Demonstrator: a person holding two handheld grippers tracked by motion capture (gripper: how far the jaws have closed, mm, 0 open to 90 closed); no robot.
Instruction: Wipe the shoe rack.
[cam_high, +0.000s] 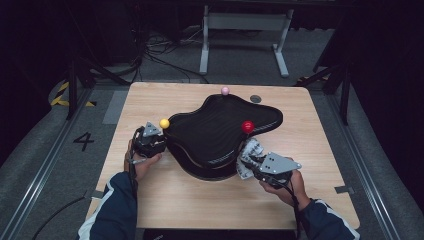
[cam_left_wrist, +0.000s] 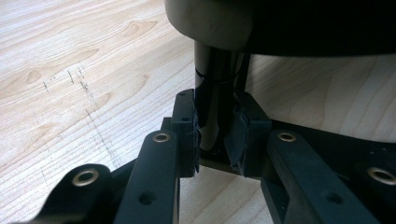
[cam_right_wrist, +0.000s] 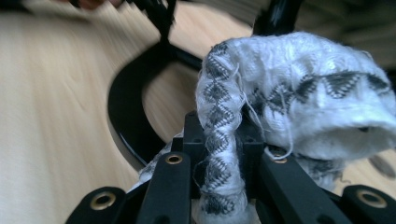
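A black, wavy-edged ribbed stand (cam_high: 220, 132) lies in the middle of the wooden table (cam_high: 200, 200). Three ball-topped posts rise at its rim: yellow (cam_high: 164, 123), pink (cam_high: 225, 90) and red (cam_high: 247, 126). My left gripper (cam_high: 159, 134) is at the stand's left edge. In the left gripper view it (cam_left_wrist: 215, 135) is shut on the dark post (cam_left_wrist: 212, 107) under the yellow ball (cam_left_wrist: 210, 23). My right gripper (cam_high: 250, 160) is at the stand's front right, below the red ball. It (cam_right_wrist: 217, 149) is shut on a white knitted cloth (cam_right_wrist: 303, 98) with a black diamond pattern, which bunches above the jaws (cam_high: 250, 150).
A small grey disc (cam_high: 255, 98) lies on the table behind the stand. Bare wood stretches along the front edge and both sides. Beyond the far edge, a white metal frame (cam_high: 245, 30) and cables sit on the floor. The stand's black rim (cam_right_wrist: 123, 116) curves behind the cloth.
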